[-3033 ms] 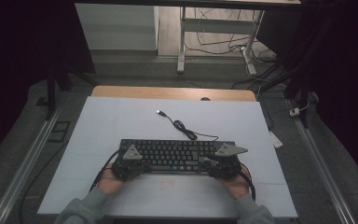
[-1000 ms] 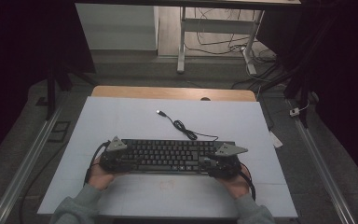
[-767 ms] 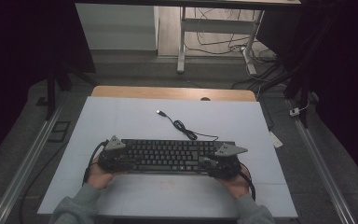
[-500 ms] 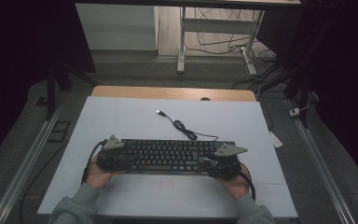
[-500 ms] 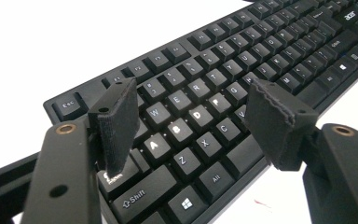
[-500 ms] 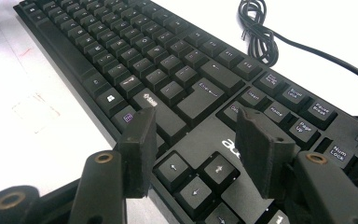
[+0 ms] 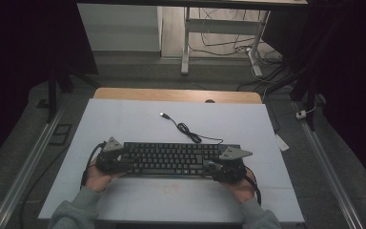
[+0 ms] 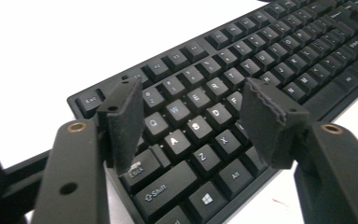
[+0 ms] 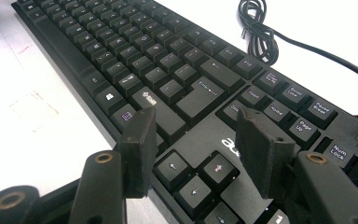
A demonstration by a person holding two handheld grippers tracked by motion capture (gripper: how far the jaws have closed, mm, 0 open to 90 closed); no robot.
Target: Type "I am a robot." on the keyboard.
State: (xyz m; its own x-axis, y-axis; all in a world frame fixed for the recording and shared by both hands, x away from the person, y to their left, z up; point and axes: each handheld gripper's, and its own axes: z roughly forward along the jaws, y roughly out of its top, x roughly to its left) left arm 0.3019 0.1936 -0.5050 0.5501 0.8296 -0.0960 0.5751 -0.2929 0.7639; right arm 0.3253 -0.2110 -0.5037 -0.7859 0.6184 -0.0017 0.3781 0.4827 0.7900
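A white table (image 7: 124, 119) took up most of the high view, with a strip of bare wood along its far edge and a person's grey sleeves coming in from the near side. On it, toward the near edge and lying crosswise, rested a black keyboard (image 7: 171, 159), flat on the surface. Its black cable (image 7: 190, 133) ran from the far edge of the board, looped once, and ended in a plug farther up the table. The left gripper (image 7: 119, 162) sat at the keyboard's left end; in the left gripper view its jaws stood apart above the letter keys around Q, A and S, having just been closing a little, with nothing pinched between the pads (image 8: 123, 121) and only keys beneath them. The right gripper (image 7: 214, 168) sat at the right end; in the right gripper view its jaws were likewise released, spread over the arrow keys (image 9: 196, 179), gripping nothing. Each hand rested just behind its gripper at the near edge of the board.
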